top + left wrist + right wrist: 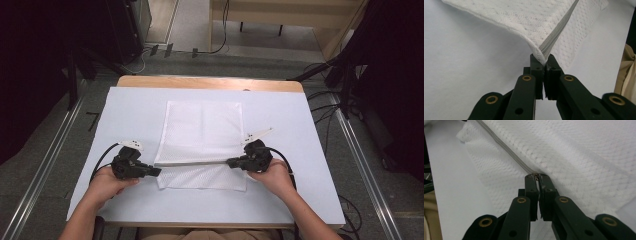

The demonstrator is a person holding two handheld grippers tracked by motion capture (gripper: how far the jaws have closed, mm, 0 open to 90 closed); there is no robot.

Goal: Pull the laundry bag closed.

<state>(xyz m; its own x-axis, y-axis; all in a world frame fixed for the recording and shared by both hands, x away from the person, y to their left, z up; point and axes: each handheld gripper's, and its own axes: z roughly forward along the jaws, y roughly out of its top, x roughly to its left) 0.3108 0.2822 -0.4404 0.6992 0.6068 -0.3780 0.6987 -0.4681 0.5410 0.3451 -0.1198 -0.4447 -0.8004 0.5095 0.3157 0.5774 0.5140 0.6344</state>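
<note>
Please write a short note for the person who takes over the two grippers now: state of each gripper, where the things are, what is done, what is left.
Left gripper: shut on the left end of the white mesh zipper bag, at its grey zipper, corner lifted off the table.
Right gripper: shut at the zipper's right end, apparently on the small metal pull.
The bag lies flat mid-table on the white table cover, zipper line near the person.
Done: both ends gripped, zipper taut.
Left: probably to slide the pull along the zipper; whether it is open or closed, I cannot tell.
</note>
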